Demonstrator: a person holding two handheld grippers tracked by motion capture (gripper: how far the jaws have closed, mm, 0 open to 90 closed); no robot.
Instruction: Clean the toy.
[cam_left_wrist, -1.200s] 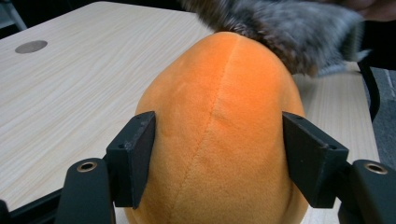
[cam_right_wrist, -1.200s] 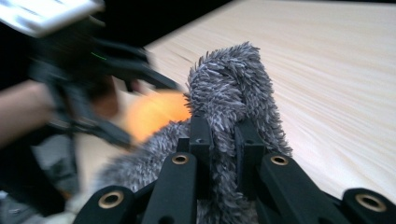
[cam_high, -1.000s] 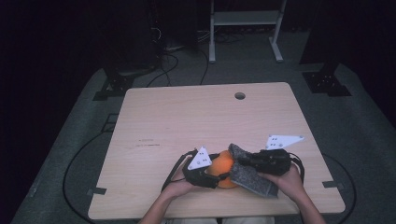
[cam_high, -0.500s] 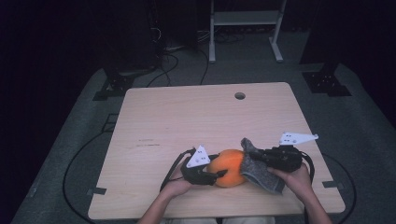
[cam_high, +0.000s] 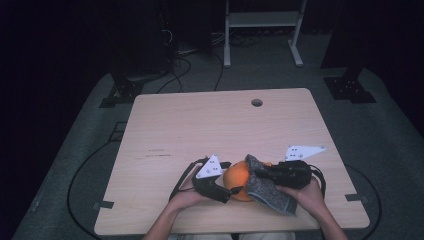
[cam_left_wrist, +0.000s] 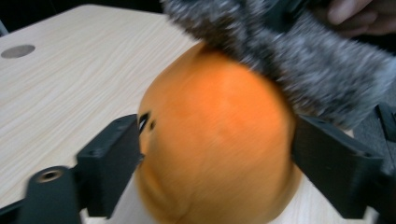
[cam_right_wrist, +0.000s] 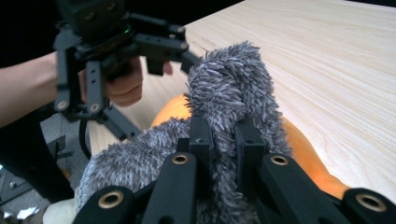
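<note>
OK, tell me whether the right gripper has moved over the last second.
Yes. The right gripper, holding the grey cloth, has shifted right, toward the table's right edge, off the orange ball.

I see the ball (cam_high: 239, 178) on the table (cam_high: 200, 130) near its near edge, right of centre. My left gripper (cam_high: 227, 192) clamps it from the left; my right gripper (cam_high: 260, 172) pinches the cloth (cam_high: 270, 192) draped over its right side.

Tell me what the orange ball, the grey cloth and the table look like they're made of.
Ball: smooth matte skin, maybe rubber or foam; can't tell. Cloth: shaggy grey microfibre or chenille, by its tufted pile. Table: pale wood-grain top, likely laminate.
</note>
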